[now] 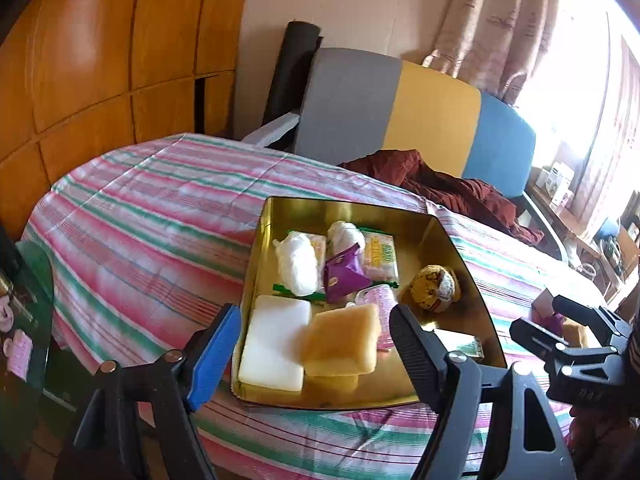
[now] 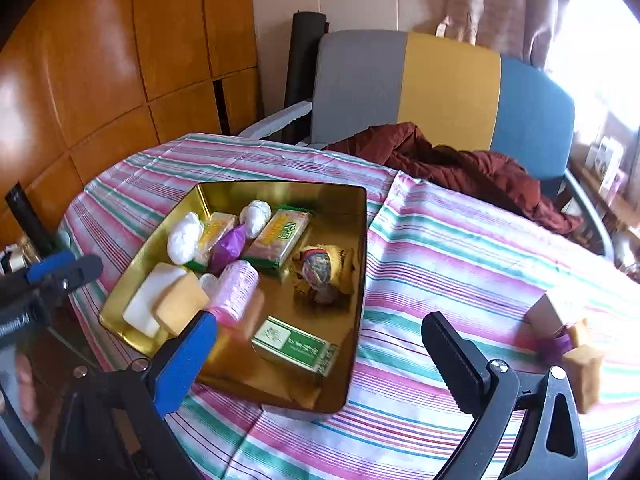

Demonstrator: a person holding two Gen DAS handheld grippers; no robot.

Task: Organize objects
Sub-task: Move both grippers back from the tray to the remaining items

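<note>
A gold tin tray point(image 1: 460, 248) point(image 2: 360, 264) sits on the striped tablecloth and holds several snacks: white wrapped lumps point(image 1: 296, 260), a purple packet point(image 1: 344, 274), a white block point(image 1: 274, 344), a tan cake point(image 1: 342, 340) point(image 2: 180, 306), a pink cup point(image 2: 236, 292), a round gold-wrapped ball point(image 1: 434, 286) point(image 2: 318, 270) and a green box point(image 2: 298, 346). My left gripper point(image 1: 310, 352) is open and empty, just in front of the tray's near edge. My right gripper point(image 2: 320, 360) is open and empty over the tray's near right corner. It also shows in the left wrist view point(image 1: 560, 328).
On the cloth right of the tray lie a white box point(image 2: 550, 310), a purple packet point(image 2: 558, 346) and tan cakes point(image 2: 586, 372). A grey, yellow and blue chair point(image 1: 400, 112) with a maroon garment point(image 2: 460, 168) stands behind the table. A wooden wardrobe point(image 1: 100, 60) is at left.
</note>
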